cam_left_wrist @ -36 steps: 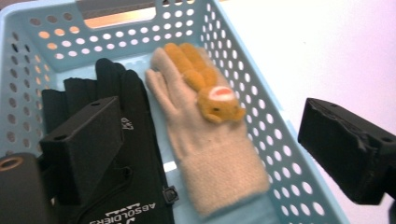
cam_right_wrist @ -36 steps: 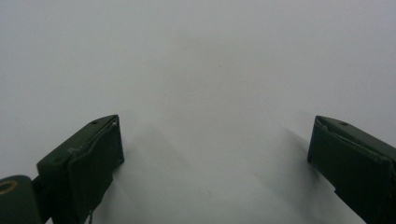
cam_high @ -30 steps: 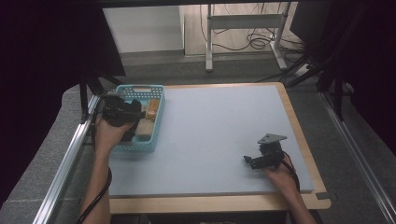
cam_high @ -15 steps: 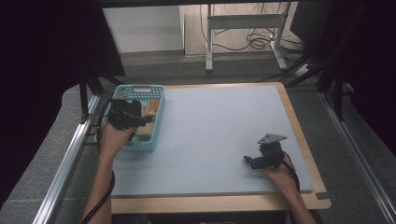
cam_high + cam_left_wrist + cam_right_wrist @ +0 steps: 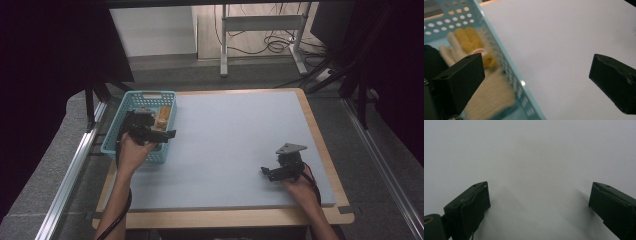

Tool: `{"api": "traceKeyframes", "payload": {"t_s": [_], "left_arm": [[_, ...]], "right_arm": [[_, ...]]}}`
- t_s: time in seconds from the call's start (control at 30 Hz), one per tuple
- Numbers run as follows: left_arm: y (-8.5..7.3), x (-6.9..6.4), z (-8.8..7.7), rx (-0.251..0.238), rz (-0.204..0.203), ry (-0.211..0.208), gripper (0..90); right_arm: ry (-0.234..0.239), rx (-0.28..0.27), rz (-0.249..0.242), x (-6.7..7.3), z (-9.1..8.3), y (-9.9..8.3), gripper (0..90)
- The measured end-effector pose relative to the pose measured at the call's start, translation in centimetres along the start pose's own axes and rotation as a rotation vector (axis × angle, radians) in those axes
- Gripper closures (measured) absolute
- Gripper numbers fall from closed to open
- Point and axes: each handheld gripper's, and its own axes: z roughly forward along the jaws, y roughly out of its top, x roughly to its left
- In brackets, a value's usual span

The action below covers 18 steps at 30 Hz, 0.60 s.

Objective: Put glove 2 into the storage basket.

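Right, the left tool (image 5: 167,134) hangs open-jawed over the basket (image 5: 116,133) rim, glove (image 5: 477,75) lying just below-left of it, lengthwise along the wall, while the right tool (image 5: 266,172), also open, sits far off.

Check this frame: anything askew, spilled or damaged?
Nothing stands out. The knit glove lies inside the blue basket, the left gripper is open over the basket's edge, and the right gripper is open on the table.
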Motion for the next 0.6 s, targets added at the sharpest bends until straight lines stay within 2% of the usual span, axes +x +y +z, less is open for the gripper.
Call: {"api": "traceKeyframes", "payload": {"t_s": [0.37, 0.6], "left_arm": [[0.1, -3.3, 1.6, -0.004, 0.062, -0.046, 0.5], [-0.1, -5.6, 2.8, -0.006, 0.105, -0.095, 0.4]], "right_arm": [[0.000, 0.000, 0.000, 0.0, 0.0, 0.0, 3.1], [0.001, 0.000, -0.001, 0.0, 0.0, 0.0, 3.2]]}}
